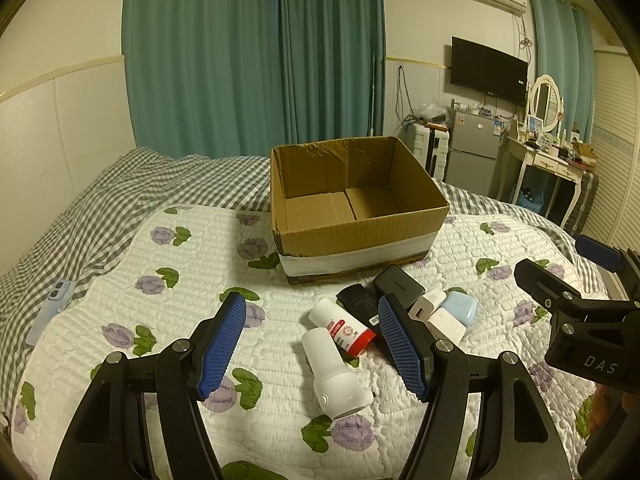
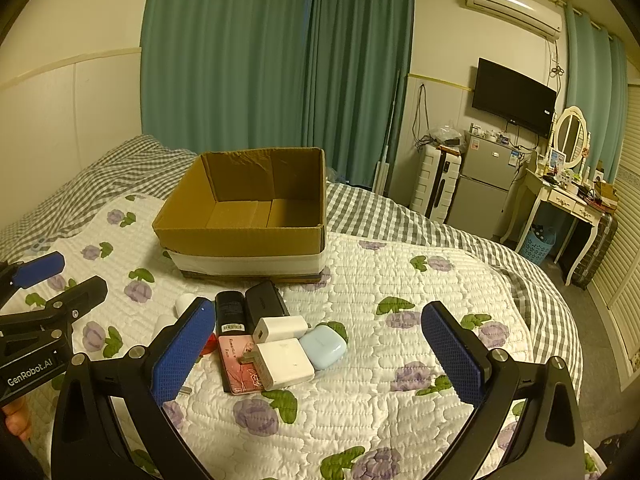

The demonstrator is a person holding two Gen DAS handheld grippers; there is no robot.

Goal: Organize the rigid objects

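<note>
An empty open cardboard box (image 1: 352, 216) (image 2: 244, 236) stands on the flowered quilt. In front of it lies a cluster: a white cylinder (image 1: 334, 376), a white bottle with a red cap (image 1: 342, 326), a black tube (image 1: 358, 302) (image 2: 230, 310), a black power bank (image 1: 400, 286) (image 2: 264, 302), two white chargers (image 2: 280, 328) (image 2: 286, 362), a light blue earbud case (image 1: 460, 306) (image 2: 322, 346) and a pink card (image 2: 238, 370). My left gripper (image 1: 316, 348) is open above the white bottles. My right gripper (image 2: 320, 356) is open above the chargers, also seen in the left wrist view (image 1: 560, 280).
A phone in a blue case (image 1: 52, 308) lies on the grey checked sheet at the left. Beyond the bed stand a small fridge (image 2: 480, 192), a white dressing table (image 2: 560, 200) and a blue basket (image 2: 538, 242). Green curtains (image 1: 256, 56) hang behind.
</note>
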